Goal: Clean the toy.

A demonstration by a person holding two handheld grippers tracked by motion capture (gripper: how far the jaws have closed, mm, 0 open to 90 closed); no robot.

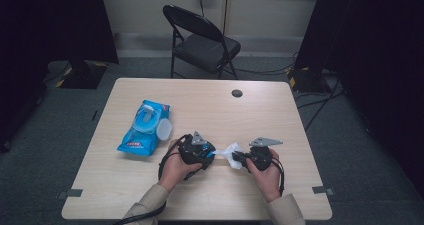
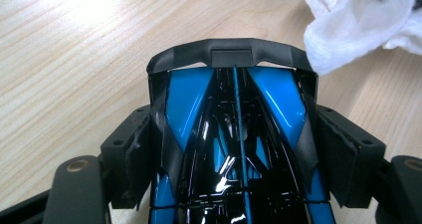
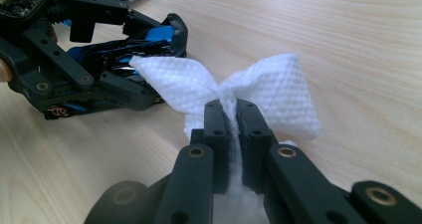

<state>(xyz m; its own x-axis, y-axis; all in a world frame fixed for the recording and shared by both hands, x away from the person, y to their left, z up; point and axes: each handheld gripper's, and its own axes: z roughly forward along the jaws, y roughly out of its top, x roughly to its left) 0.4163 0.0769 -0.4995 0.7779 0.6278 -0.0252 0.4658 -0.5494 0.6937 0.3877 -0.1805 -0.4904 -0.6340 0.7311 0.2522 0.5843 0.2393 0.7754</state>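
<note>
The wooden table (image 1: 200, 195) is taking up most of the high view, with a black folding chair (image 1: 202, 40) standing beyond its far edge at about twelve o'clock. A small dark round grommet (image 1: 237, 93) is sitting in the tabletop near that far edge.

At about ten o'clock from the hands, a blue wipes pack (image 1: 145, 127) is lying flat on the table with its round lid flipped open, well apart from both tools.

Near the table's front, the left gripper (image 1: 206, 155) is clamping a glossy black-and-blue toy car (image 2: 234, 134): in the left gripper view the jaws are pressing on the car's two sides, and its dark front end is pointing to twelve o'clock. The person's left hand (image 1: 175, 167) is wrapping the tool from behind.

At three o'clock from it, the right gripper (image 1: 239, 158), held in the right hand (image 1: 267, 172), is pinching a white wipe (image 3: 268, 92). In the right gripper view its jaws are standing almost together with the bunched cloth squeezed between them, and the wipe is fanning out past the tips toward twelve o'clock.

One corner of the wipe is reaching toward ten o'clock and touching the car's body.
</note>
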